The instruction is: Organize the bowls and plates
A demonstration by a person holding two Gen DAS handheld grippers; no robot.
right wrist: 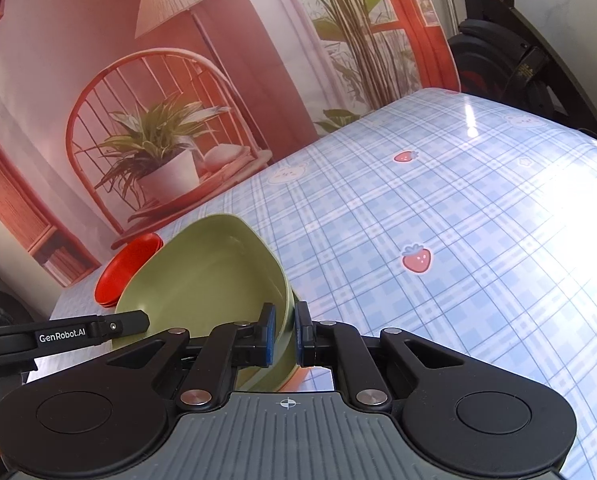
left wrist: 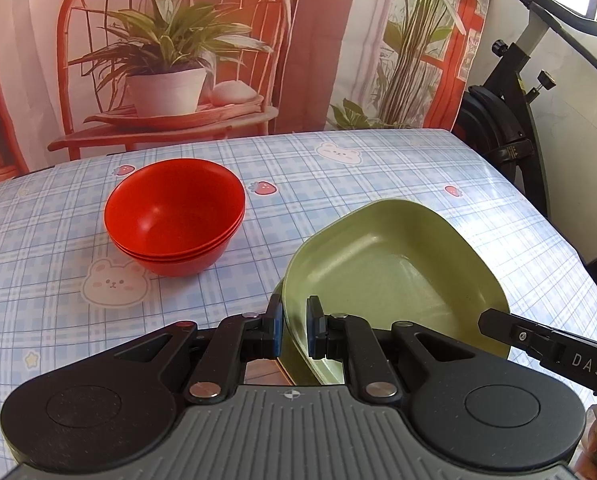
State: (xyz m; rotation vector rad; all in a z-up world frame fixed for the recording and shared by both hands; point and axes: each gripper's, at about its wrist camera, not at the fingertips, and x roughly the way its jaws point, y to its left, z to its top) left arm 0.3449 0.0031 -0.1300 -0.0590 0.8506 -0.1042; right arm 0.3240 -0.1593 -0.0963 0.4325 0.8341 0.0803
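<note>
Red bowls (left wrist: 174,218) sit stacked beyond our left gripper (left wrist: 294,328); both it and the right gripper (right wrist: 284,334) pinch the green dish (left wrist: 394,276), not yet placed.

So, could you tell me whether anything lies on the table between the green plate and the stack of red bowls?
Nothing visible does. The green plate is gripped on its rim by the left gripper and the right gripper, and only bare checked tablecloth shows between it and the red bowls.

Green plate (left wrist: 398,264): near rim hidden behind gripper bodies. Red bowls (right wrist: 126,272): mostly hidden behind plate, right view.
</note>
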